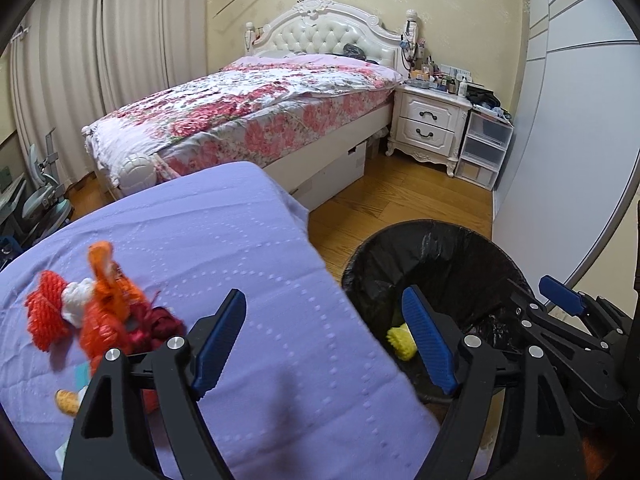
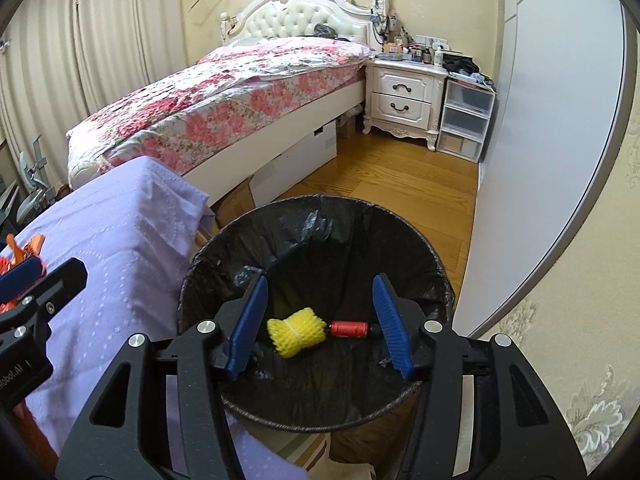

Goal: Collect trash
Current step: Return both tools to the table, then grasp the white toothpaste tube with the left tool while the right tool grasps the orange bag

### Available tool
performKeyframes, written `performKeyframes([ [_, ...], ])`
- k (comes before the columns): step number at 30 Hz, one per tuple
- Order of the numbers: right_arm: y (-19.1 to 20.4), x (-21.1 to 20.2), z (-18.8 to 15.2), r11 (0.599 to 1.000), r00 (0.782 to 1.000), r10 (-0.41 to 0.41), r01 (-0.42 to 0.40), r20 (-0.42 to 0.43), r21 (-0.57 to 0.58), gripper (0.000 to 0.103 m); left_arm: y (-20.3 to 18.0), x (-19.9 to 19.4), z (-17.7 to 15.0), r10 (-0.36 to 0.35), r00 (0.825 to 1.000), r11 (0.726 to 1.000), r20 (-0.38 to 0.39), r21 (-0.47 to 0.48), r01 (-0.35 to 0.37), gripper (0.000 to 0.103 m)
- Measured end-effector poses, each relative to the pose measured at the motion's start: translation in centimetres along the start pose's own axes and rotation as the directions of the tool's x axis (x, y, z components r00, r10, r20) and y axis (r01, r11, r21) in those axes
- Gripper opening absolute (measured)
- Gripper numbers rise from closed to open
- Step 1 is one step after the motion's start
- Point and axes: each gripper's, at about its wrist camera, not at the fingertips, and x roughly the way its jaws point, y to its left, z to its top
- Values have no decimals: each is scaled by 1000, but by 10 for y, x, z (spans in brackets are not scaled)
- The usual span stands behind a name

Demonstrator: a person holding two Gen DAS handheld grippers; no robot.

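Right gripper (image 2: 320, 328) sits directly above the bin (image 2: 400, 216), jaws about half open with nothing between them, and the yellow foam net (image 2: 296, 336) and red spool (image 2: 348, 328) are down on the liner. Left gripper (image 1: 328, 344) hangs over the worktop (image 1: 224, 240) edge next to the bin, jaws wide and empty. What's left is the orange net pile (image 1: 92, 312) on the side of the worktop away from the bin. I'd send the left one over, pinch the bunched middle rather than a loose end, and lift clear before swinging above the bin so nothing trails.
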Motion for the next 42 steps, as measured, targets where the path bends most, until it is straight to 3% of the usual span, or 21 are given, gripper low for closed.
performKeyframes([
  [18,76,-51,-45,979,988,147,-152,-40,-137,54,87,-73,-63,157,988,982,-15,-107,-157,78],
  [28,121,-66,-66,949,973,218,-228,-70,-219,54,137,-86,-97,250,965,948,-84,-180,-262,78],
  [33,136,-66,-68,938,968,237,-251,-85,-239,54,162,-76,-108,247,958,940,-146,-205,-274,78],
  [38,144,-64,-70,933,966,241,-257,-94,-252,54,171,-63,-110,191,962,949,-197,-213,-232,66],
  [42,146,-64,-69,931,965,243,-260,-96,-257,54,169,-62,-109,168,967,961,-194,-187,-205,49],
])
